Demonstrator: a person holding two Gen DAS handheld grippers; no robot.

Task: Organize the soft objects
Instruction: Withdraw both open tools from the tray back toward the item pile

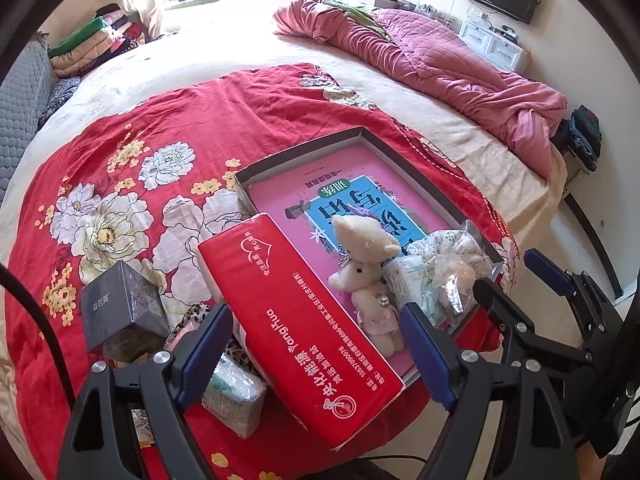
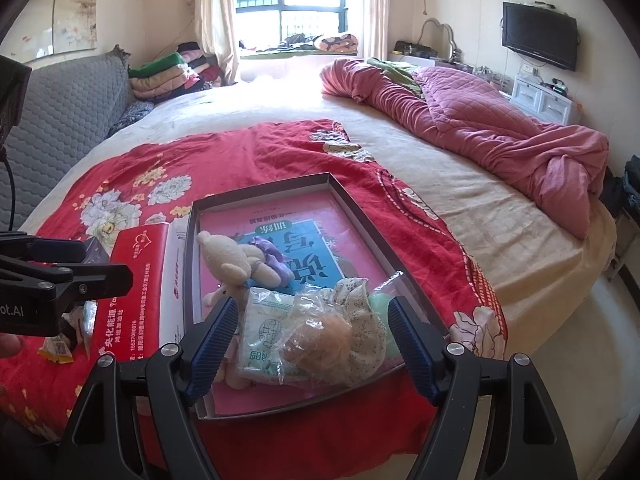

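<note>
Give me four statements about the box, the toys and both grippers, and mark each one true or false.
1. The red tissue pack leans on the tray's edge. True.
2. The tray is empty. False: it holds a plush bear, a bagged doll and a book.
3. The right gripper is open. True.
4. The left gripper clamps the black box. False: it is open; the box sits apart.

Red floral bedspread (image 1: 132, 152), pink quilt (image 1: 440, 60)

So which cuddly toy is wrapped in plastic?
The doll in the floral dress, lying in the tray's near corner. The beige teddy and small pink-dressed plush are bare.
</note>
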